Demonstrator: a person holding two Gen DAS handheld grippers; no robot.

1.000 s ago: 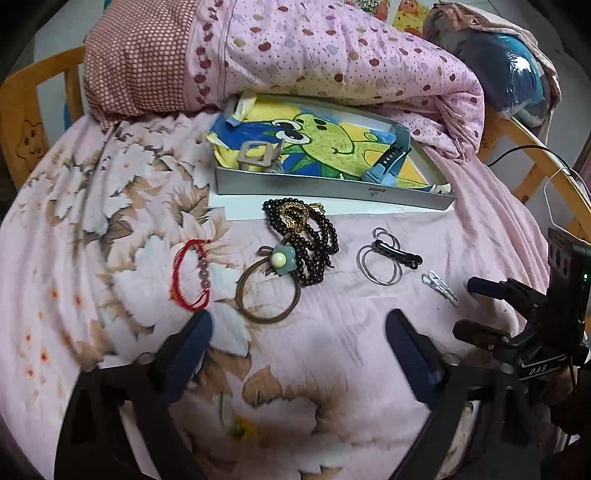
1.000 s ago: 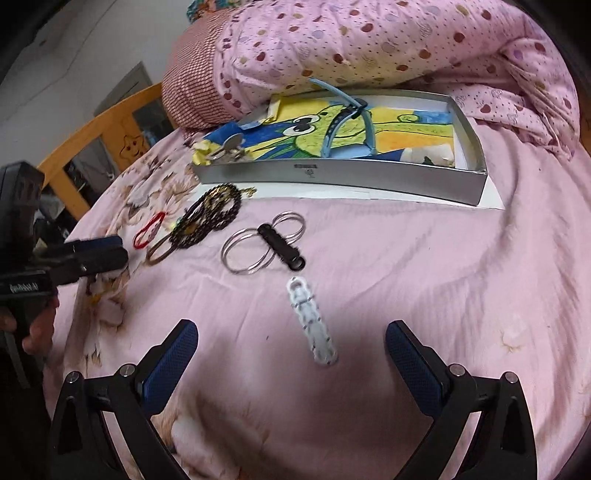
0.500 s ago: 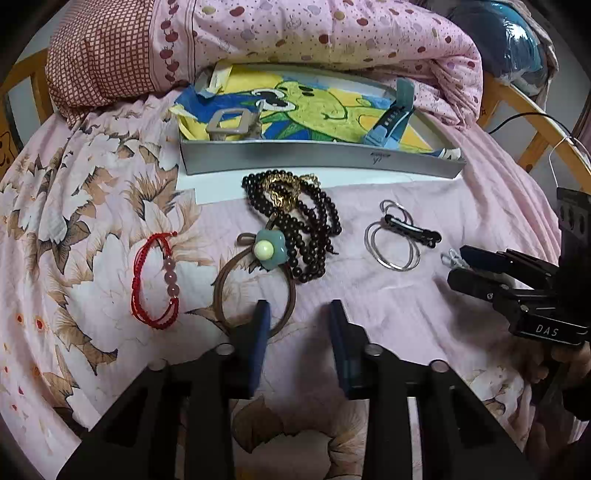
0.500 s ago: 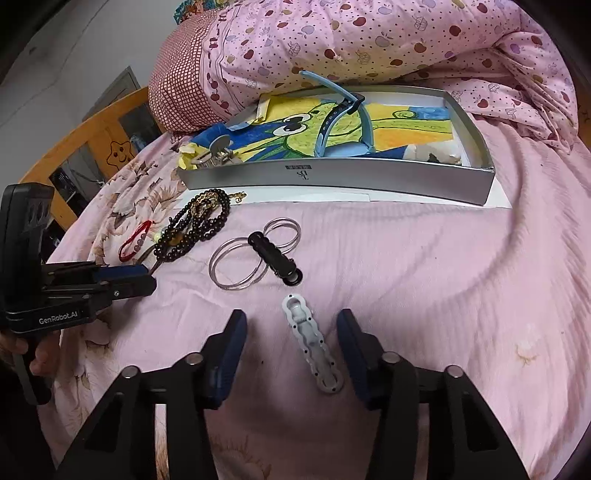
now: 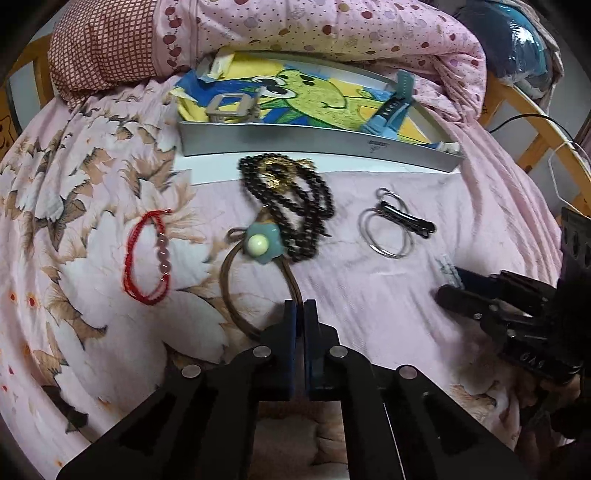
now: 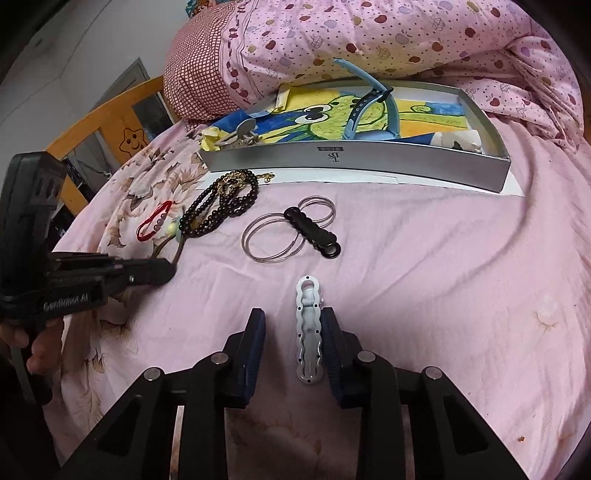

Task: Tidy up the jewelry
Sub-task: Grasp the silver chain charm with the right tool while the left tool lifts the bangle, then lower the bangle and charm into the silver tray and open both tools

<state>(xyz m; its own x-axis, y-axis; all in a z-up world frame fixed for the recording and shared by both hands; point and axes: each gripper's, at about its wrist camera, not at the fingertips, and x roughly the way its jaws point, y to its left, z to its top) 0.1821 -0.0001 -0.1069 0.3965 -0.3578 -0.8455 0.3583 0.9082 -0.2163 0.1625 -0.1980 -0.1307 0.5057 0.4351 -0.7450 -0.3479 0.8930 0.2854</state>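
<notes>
pink bedding (image 6: 424,236) with a floral patch fills both views, a dotted quilt (image 5: 332,33) bunched along the top of the frame. against the quilt lies a grey tray (image 5: 295,142) lined with a frog drawing; a buckle (image 5: 231,107) sits in its left part and a blue watch (image 6: 365,107) in its right.

in the left wrist view, the left gripper (image 5: 300,317) is at lower centre, its jaws clenched on the near edge of a brown hoop (image 5: 227,280). the hoop carries a teal flower charm (image 5: 260,243) at its far end, which touches a heap of black beads (image 5: 295,206) just below the tray. a red bracelet (image 5: 147,258) lies apart at centre left. silver rings (image 5: 384,232) with a black clip (image 5: 410,221) across them lie at centre right.

in the right wrist view, the right gripper (image 6: 291,347) is at lower centre, its jaws parted and set either side of a white clip (image 6: 308,332). the clip lies lengthwise between them, touching the right finger (image 6: 332,343) and clear of the left one. the rings and black clip lie just above it in the frame.
</notes>
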